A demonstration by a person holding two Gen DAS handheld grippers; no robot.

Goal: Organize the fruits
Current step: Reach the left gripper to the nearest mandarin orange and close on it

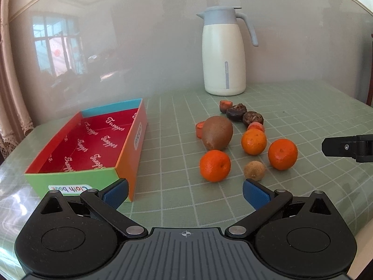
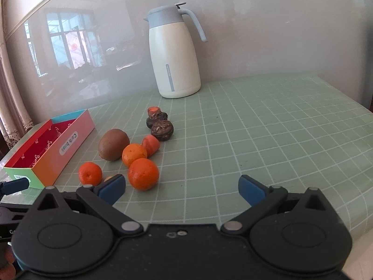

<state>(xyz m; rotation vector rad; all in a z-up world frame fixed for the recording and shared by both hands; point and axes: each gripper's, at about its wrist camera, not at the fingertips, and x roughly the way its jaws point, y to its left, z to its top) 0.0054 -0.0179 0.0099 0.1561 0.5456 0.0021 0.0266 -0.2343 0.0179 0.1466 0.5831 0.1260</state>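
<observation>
Three oranges lie on the green grid mat: one nearest (image 1: pixel 215 165), one in the middle (image 1: pixel 253 141), one to the right (image 1: pixel 282 154). A brown kiwi (image 1: pixel 217 133) lies behind them, a small tan fruit (image 1: pixel 254 170) in front. Carrot pieces (image 1: pixel 256 126) and dark mushrooms (image 1: pixel 236 112) lie further back. An open colourful box (image 1: pixel 93 144) with a red inside stands to the left, empty. My left gripper (image 1: pixel 185 192) is open and empty, just short of the fruits. My right gripper (image 2: pixel 181 187) is open and empty, with the right orange (image 2: pixel 143 174) near its left finger.
A white jug (image 1: pixel 224 51) with a grey lid stands at the back by the wall. The right gripper's finger shows at the right edge of the left wrist view (image 1: pixel 345 148). The mat's front edge curves close below both grippers.
</observation>
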